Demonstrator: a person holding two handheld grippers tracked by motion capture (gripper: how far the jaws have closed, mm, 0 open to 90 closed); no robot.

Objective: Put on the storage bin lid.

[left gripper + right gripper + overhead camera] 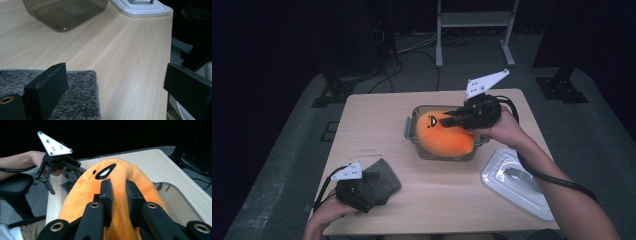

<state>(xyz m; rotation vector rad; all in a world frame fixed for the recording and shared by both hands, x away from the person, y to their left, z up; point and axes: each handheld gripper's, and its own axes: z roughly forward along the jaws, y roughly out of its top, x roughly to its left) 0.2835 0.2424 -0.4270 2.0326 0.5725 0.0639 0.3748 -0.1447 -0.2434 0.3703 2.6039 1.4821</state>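
Note:
An orange plush toy (443,136) with a small black face is held over a clear plastic container (413,131) at the table's middle. My right gripper (451,120) is shut on the plush, pinching a fold of its fabric; the right gripper view shows the plush (125,173) bulging around both black jaws and the container (180,200) below it. At the front left, my left gripper (379,187) stands open, resting over a grey fuzzy cloth (382,177). In the left gripper view one jaw lies over the cloth (80,100) and nothing sits between the jaws.
A white container lid (514,182) with a grey handle lies at the table's right front; it appears too in the left gripper view as the lid (140,6) beyond the container (65,12). Dark floor, cables and a metal stand surround the wooden table (452,200).

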